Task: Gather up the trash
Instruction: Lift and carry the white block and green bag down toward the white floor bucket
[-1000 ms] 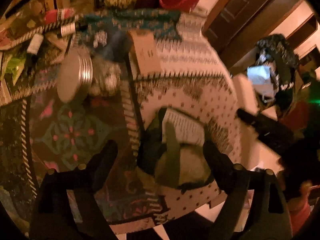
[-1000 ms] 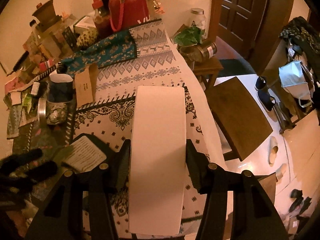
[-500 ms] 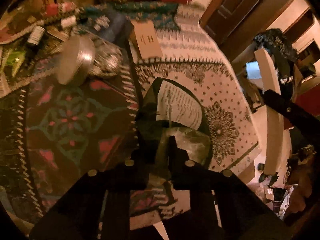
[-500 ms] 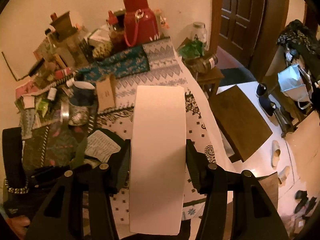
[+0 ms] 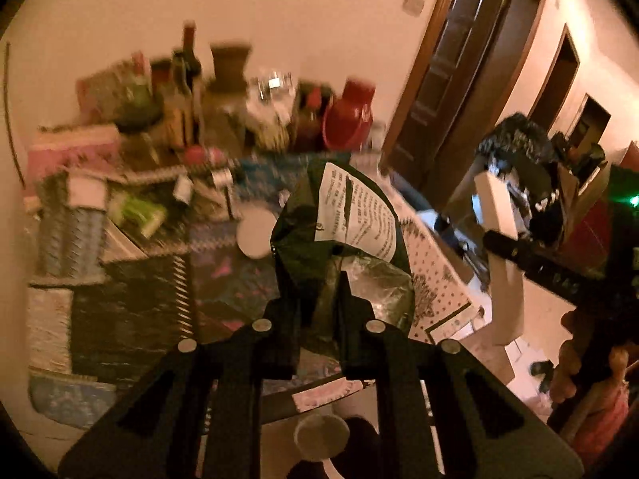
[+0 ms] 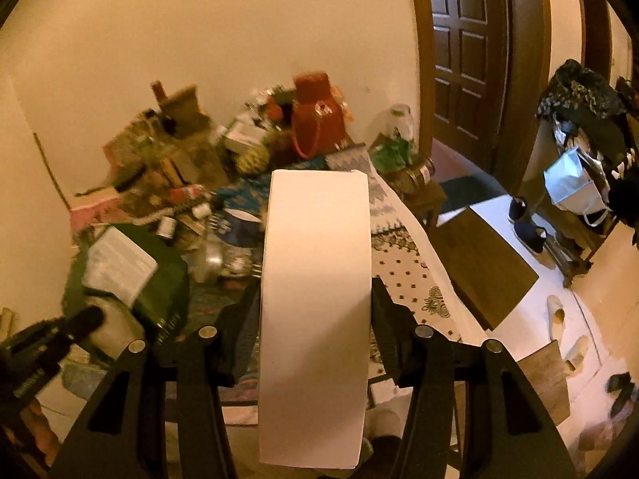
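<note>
Both wrist views look steeply down along their claws, sharing the cluttered table (image 5: 223, 279) (image 6: 403, 271).

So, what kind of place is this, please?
Most likely a lived-in room at home. A table with patterned cloths stands by the wall, crowded with bottles and a red flask. Panelled wooden doors and slippers on the floor also suggest a house.

Setting: lived-in room of a home, warm dim light. Bench (image 6: 403, 275) under patterned cloths, its far end against a cream wall (image 6: 199, 32) and crowded with bottles, boxes and a red jug (image 6: 315, 115). Right: dark panelled wooden door (image 6: 459, 60). Far right: rack heaped with clothes and bags (image 6: 579, 119). Slippers (image 6: 557, 313) and shoes (image 6: 529, 225) on the pale floor.
</note>
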`<state>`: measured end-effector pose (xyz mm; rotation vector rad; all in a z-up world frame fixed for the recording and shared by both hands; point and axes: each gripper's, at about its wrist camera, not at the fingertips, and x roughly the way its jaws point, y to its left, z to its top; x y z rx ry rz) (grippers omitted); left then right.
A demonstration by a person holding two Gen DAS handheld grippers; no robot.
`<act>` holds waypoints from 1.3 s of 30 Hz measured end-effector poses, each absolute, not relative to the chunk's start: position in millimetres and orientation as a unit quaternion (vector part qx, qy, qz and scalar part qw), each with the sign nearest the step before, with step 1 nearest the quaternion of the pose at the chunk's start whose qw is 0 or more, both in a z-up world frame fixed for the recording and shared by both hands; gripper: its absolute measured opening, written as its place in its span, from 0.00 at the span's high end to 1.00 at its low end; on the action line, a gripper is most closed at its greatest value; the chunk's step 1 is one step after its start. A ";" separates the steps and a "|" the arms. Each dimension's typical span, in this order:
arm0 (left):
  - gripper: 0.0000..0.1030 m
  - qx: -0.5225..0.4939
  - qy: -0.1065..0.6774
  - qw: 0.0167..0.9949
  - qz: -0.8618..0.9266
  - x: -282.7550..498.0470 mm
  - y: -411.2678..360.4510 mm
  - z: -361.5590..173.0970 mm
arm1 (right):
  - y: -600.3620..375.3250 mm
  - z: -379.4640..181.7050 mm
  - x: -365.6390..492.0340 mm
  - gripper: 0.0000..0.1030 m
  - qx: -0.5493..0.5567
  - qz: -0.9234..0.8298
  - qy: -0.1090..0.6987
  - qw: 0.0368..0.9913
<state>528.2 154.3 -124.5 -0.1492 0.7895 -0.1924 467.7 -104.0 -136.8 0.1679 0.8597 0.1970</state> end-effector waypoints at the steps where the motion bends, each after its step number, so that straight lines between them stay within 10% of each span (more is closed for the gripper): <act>1: 0.87 -0.071 0.375 0.920 -0.092 522.2 157.2 -116.8 | -103.1 -130.0 461.6 0.53 0.081 0.101 0.409 0.903; 39: 0.87 -0.125 0.355 0.926 0.012 252.1 -16.5 -106.0 | -217.9 -115.8 276.2 0.53 0.050 0.262 0.405 0.874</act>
